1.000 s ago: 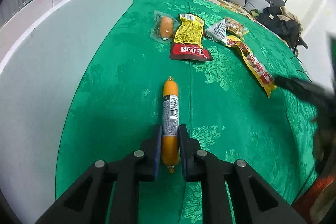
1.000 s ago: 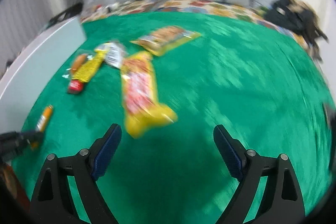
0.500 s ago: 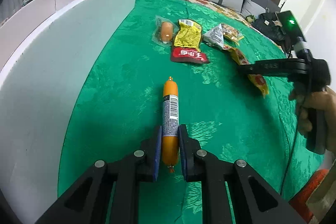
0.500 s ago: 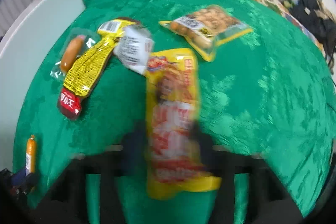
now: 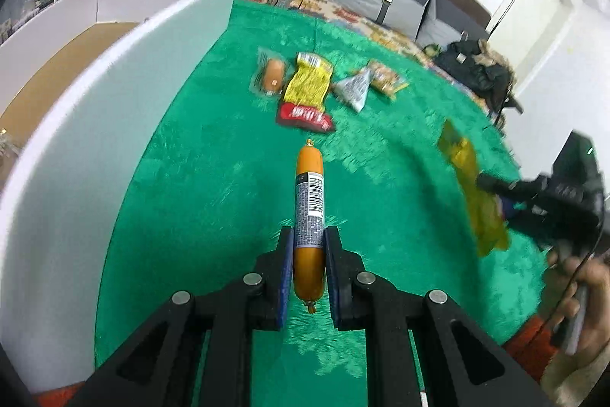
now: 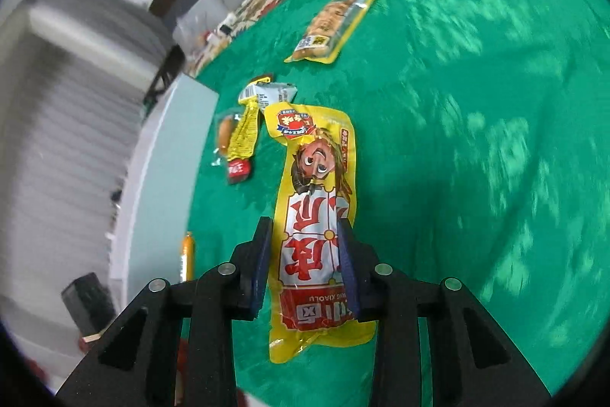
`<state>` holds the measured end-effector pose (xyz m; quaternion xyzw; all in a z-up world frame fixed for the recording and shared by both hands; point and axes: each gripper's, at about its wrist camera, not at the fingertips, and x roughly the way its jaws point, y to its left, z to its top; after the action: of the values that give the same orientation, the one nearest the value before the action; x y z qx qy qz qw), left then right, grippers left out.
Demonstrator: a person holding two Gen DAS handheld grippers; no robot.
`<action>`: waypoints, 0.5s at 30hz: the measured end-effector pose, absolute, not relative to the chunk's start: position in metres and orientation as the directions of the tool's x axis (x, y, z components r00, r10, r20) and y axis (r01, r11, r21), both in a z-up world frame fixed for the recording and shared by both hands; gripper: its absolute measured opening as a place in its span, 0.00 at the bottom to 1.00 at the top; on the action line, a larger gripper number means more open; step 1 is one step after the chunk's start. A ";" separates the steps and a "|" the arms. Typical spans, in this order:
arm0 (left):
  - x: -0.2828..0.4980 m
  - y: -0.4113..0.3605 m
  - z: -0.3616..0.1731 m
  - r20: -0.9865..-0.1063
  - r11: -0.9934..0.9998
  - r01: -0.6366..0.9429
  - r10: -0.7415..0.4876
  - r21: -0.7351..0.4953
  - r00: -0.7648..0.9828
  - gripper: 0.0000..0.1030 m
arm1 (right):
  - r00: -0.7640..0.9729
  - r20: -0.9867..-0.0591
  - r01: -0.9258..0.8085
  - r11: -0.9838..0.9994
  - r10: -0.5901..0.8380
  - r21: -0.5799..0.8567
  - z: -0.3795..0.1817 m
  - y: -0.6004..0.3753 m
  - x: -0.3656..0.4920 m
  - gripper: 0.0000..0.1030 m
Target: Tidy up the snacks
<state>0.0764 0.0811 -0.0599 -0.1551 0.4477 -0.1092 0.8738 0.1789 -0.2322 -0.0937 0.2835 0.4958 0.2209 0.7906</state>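
The white box [image 5: 114, 109] stands along the left of the green cloth [image 5: 213, 185], open at the top. Both hands are mid-carry. The right gripper [image 6: 305, 254], whose jaws have just been closing, clamps the long yellow packet [image 6: 316, 216]. The left gripper [image 5: 309, 254] is clamped on the orange sausage [image 5: 309, 201]. Next, I judge, each must clear the wall and release inside. Four packets [image 5: 305, 90] lie far off.

"XIAOLU" in white Latin letters is printed on the red band of the long yellow snack packet [image 6: 316, 216]; a barcode is carried by the orange sausage stick [image 5: 309, 212].
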 end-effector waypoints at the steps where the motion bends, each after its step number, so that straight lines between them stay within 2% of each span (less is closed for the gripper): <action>1: 0.074 0.083 -0.053 -0.737 0.922 0.054 -0.341 -0.384 0.584 0.15 | 0.413 -0.659 -0.074 0.744 0.629 0.664 -0.090 -0.228 0.177 0.34; 9: 0.057 0.144 0.019 -0.607 0.842 0.013 -0.399 -0.539 0.687 0.15 | 0.388 -0.578 -0.250 0.685 0.718 0.684 -0.020 -0.141 0.176 0.34; 12: 0.051 0.186 0.047 -0.563 0.823 -0.026 -0.364 -0.567 0.742 0.15 | 0.352 -0.535 -0.344 0.638 0.768 0.689 0.015 -0.085 0.174 0.34; 15: 0.048 0.232 0.065 -0.556 0.828 -0.085 -0.292 -0.553 0.778 0.15 | 0.290 -0.495 -0.438 0.573 0.819 0.692 0.048 -0.013 0.175 0.34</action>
<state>0.0485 0.2324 0.0648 -0.2871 0.3281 -0.0575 0.8981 0.1749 -0.0129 0.0481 0.2187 0.4353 0.4069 0.7728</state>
